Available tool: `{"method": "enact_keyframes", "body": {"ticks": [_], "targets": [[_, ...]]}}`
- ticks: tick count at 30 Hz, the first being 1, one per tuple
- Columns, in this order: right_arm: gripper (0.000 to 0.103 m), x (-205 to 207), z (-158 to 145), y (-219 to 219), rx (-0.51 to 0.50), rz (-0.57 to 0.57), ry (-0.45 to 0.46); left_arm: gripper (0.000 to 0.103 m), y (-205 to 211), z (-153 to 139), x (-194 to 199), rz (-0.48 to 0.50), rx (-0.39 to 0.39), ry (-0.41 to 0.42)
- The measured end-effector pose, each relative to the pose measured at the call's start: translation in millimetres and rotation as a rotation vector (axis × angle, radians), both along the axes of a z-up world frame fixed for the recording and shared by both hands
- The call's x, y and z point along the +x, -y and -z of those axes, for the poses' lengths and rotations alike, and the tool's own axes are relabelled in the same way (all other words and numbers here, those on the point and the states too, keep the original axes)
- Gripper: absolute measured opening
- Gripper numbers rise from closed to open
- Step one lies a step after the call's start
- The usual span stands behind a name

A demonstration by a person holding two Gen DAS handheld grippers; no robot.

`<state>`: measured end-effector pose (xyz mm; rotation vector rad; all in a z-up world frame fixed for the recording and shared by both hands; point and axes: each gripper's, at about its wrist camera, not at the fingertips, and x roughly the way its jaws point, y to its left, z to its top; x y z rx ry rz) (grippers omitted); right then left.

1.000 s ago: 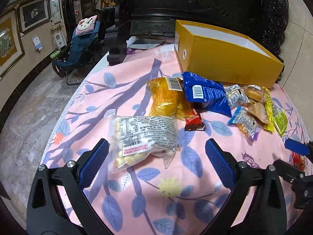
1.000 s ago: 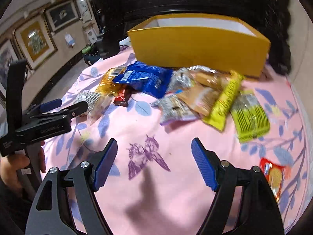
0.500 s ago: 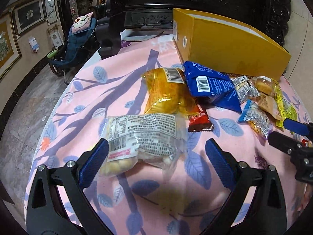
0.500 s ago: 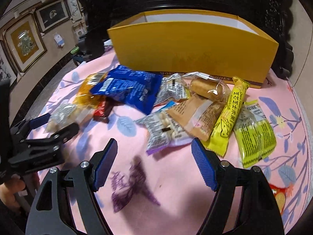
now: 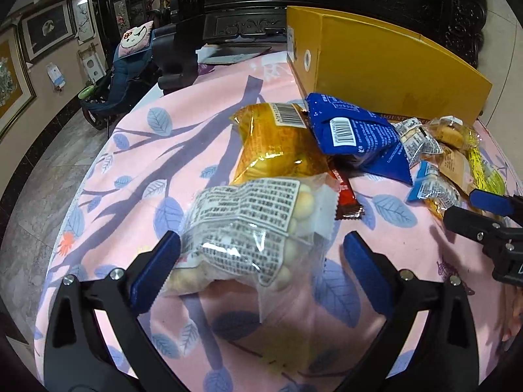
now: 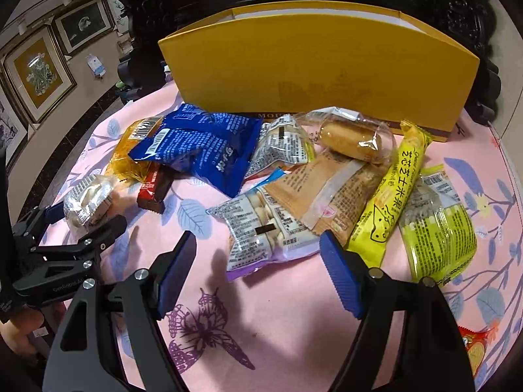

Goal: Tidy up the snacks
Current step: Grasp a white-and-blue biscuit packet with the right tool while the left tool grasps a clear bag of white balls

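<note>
A pink cloth (image 6: pixel 294 326) printed with blue leaves and a purple butterfly is seen on the table. The box (image 6: pixel 313 65) is mustard yellow. One packet (image 6: pixel 202 147) is royal blue (white print), another (image 6: pixel 389 202) bright yellow; fingers (image 6: pixel 340 274) are padded in blue.

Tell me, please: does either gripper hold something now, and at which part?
Nothing is held. The left gripper is open around the clear snack bag, jaws not closed on it. The right gripper is open near another bag.
</note>
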<state>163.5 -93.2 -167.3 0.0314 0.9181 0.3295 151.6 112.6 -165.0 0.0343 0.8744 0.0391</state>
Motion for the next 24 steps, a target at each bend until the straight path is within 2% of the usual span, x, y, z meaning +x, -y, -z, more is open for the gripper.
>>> {"method": "enact_keyframes", "body": {"ticks": [2, 4, 6, 14, 19, 24], "targets": [[0.078, 2, 1, 2, -0.003, 0.004, -0.002, 0.099, 1, 0, 1, -0.003, 0.004, 0.006], [0.078, 2, 1, 3, -0.003, 0.008, -0.002, 0.09, -1, -2, 3, -0.012, -0.004, 0.016], [0.078, 1, 1, 4, 0.003, 0.011, -0.001, 0.074, -2, -3, 8, -0.014, 0.008, 0.012], [0.078, -3, -1, 7, 0.009, 0.017, -0.002, 0.053, -3, -4, 4, -0.005, 0.004, 0.021], [0.078, -10, 2, 12, 0.048, 0.022, -0.043, 0.051, 5, -5, -7, 0.014, -0.004, 0.021], [0.078, -4, 8, 10, 0.035, 0.031, -0.064, 0.051, 12, -6, -9, 0.038, -0.003, 0.014]]}}
